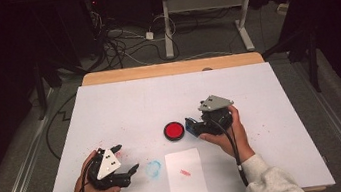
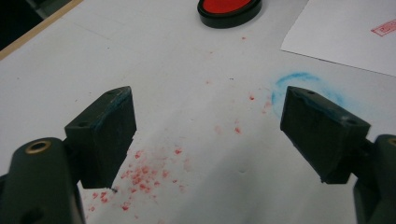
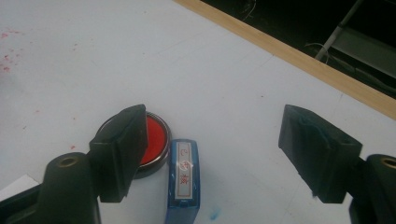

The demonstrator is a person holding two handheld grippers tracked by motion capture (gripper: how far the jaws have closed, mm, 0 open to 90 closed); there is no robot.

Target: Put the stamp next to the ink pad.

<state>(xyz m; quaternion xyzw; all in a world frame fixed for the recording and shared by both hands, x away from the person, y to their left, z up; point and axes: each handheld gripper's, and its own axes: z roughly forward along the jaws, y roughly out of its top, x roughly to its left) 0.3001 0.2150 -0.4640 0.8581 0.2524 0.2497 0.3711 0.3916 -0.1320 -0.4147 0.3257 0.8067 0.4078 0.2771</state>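
A round red ink pad [image 1: 174, 131] in a black case sits mid-table. A blue stamp [image 1: 191, 126] lies just to its right. In the right gripper view the stamp [image 3: 183, 179] lies flat beside the ink pad [image 3: 156, 140], below my right gripper [image 3: 215, 114], whose jaws stand wide apart and touch nothing. My right gripper [image 1: 201, 122] hovers over the stamp. A white paper sheet [image 1: 185, 173] near the front edge bears a red stamp mark [image 1: 185, 172]. My left gripper [image 1: 125, 158] rests open at the front left; its jaws [image 2: 208, 95] hold nothing.
A blue ink smear [image 1: 153, 168] marks the white table cover [image 1: 124, 102] left of the paper, and red ink specks [image 2: 140, 175] lie near the left gripper. The wooden table edge [image 1: 169, 68] runs along the far side. Cables and a desk frame are on the floor beyond.
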